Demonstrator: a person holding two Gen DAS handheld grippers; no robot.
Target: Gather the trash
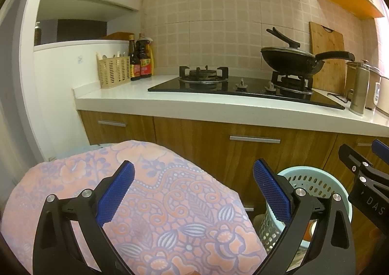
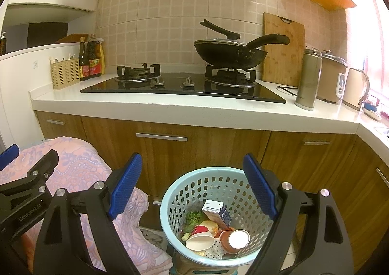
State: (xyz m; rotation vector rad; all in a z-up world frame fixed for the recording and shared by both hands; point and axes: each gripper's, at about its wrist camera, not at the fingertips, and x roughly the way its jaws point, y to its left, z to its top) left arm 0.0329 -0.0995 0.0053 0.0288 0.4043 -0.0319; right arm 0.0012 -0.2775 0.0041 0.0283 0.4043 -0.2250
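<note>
A light blue perforated trash basket (image 2: 184, 192) stands on the floor before the cabinets. Inside lie a blue and white carton (image 2: 217, 213), green leaves (image 2: 193, 219), a white paper cup (image 2: 200, 241), an orange cup (image 2: 234, 239) and some bread. My right gripper (image 2: 192, 187) hangs open above the basket with nothing between its blue pads. My left gripper (image 1: 194, 190) is open too, empty, over a pink and purple floral cloth (image 1: 155, 202). The basket (image 1: 313, 177) shows at lower right in the left wrist view.
A white counter (image 2: 170, 107) carries a black gas hob (image 2: 180, 88), a lidded wok (image 2: 231, 52), a cutting board (image 2: 283, 49), a steel flask (image 2: 308, 78), a kettle (image 2: 355, 89), sauce bottles (image 2: 91, 58) and a utensil holder (image 2: 64, 73). Wooden cabinet doors (image 2: 170, 153) lie below.
</note>
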